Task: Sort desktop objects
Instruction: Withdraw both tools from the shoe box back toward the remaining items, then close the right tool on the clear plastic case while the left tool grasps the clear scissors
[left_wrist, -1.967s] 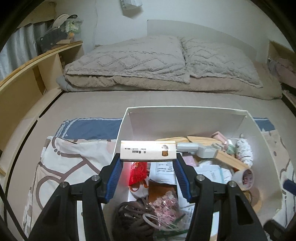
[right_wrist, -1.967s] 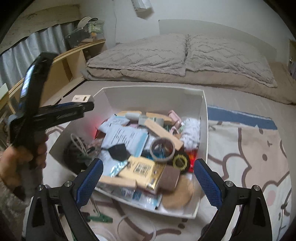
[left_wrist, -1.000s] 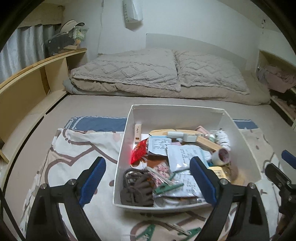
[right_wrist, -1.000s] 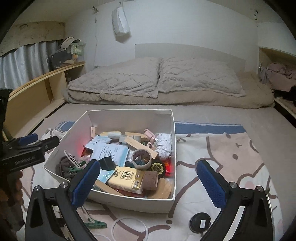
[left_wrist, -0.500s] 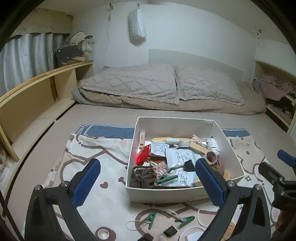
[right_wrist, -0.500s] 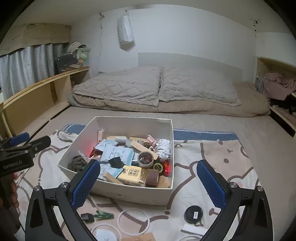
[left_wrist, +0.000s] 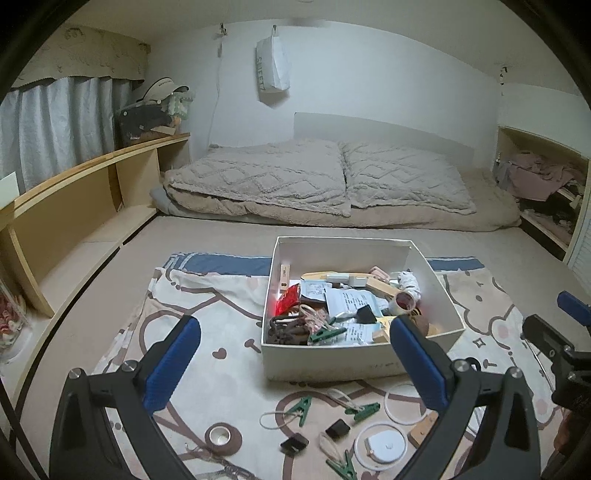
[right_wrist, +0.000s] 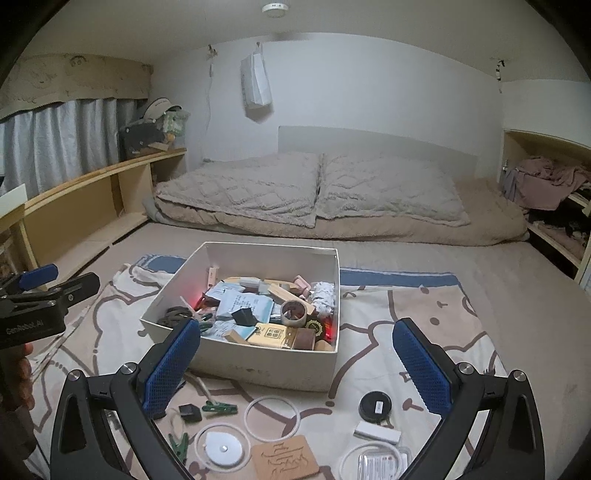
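Note:
A white box (left_wrist: 332, 363) (right_wrist: 266, 367) full of small items stands on a patterned sheet (left_wrist: 207, 332) on the bed. A slim cream box (left_wrist: 283, 275) leans against its left inner wall. My left gripper (left_wrist: 295, 363) hangs open and empty in front of the white box. My right gripper (right_wrist: 297, 363) is also open and empty, back from the box's near wall. Loose on the sheet lie green clips (left_wrist: 302, 406), white rings (right_wrist: 271, 413), a tape roll (left_wrist: 221, 435), a black round case (right_wrist: 375, 405) and a cork coaster (right_wrist: 284, 458).
Pillows and a beige duvet (left_wrist: 314, 184) fill the far end of the bed. A wooden shelf (left_wrist: 74, 192) runs along the left wall, and an alcove with clothes (right_wrist: 546, 184) is on the right. A white bag (left_wrist: 273, 68) hangs on the wall.
The left gripper let the slim cream box go into the white box and opened wide. Both grippers pulled back and up, so the loose items in front of the box came into view.

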